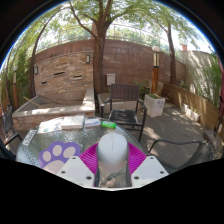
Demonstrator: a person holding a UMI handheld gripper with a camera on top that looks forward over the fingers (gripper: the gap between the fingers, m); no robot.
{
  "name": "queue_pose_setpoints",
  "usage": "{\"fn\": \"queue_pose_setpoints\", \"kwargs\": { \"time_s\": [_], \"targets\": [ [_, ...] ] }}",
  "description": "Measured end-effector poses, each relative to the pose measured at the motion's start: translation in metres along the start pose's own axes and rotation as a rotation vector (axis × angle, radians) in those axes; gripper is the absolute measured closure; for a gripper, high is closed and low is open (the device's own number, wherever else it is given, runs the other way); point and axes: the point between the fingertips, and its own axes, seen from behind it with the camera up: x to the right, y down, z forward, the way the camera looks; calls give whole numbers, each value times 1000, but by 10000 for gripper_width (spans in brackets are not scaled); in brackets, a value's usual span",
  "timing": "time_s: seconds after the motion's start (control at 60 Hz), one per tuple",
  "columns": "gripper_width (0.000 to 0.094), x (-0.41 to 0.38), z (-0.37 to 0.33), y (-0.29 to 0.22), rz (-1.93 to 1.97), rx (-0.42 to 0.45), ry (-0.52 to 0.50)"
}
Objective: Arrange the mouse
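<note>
A white computer mouse (pixel 112 153) stands upright between my two fingers, its rounded end pointing away from me. My gripper (pixel 112 147) is shut on the mouse, with the magenta pads (pixel 92 159) pressing on its left and right sides. The mouse's lower end is hidden between the fingers. Below and beyond it is a glass-topped patio table (pixel 40 150). A pale mouse mat with a purple paw print (pixel 60 153) lies on the table just left of my left finger.
Farther back on the table are a white flat box (pixel 72 122), a green object (pixel 108 125) and a long grey item (pixel 28 137). A dark metal chair (pixel 126 104) stands behind the table. A white bin (pixel 155 103), a brick wall and a tree lie beyond.
</note>
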Motion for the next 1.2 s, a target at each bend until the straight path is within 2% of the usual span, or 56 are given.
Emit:
{"fn": "queue_pose_setpoints", "kwargs": {
  "time_s": [0.083,0.167,0.25,0.333,0.4,0.433,0.567,0.6,0.633,0.667,0.717,0.8,0.983,1.2],
  "targets": [
    [580,-49,0,-68,4,103,-41],
    [582,-125,14,-87,-18,133,-117],
    [581,-195,44,-49,-43,56,-190],
    [580,-239,81,33,-84,-85,-210],
    [572,-247,98,68,-75,-185,-216],
    [531,-254,104,97,-71,-216,-211],
    [402,-250,114,128,-114,-274,-180],
    [337,-248,113,127,-129,-274,-166],
    [203,-246,110,122,-136,-269,-163],
    [61,-250,103,120,-141,-257,-161],
    [103,-250,90,109,-148,-236,-157],
    [61,-246,57,81,-155,-216,-136],
    [87,-255,-41,51,-130,-179,-124],
    [90,-256,-148,46,-137,-141,-101]
  ]
}}
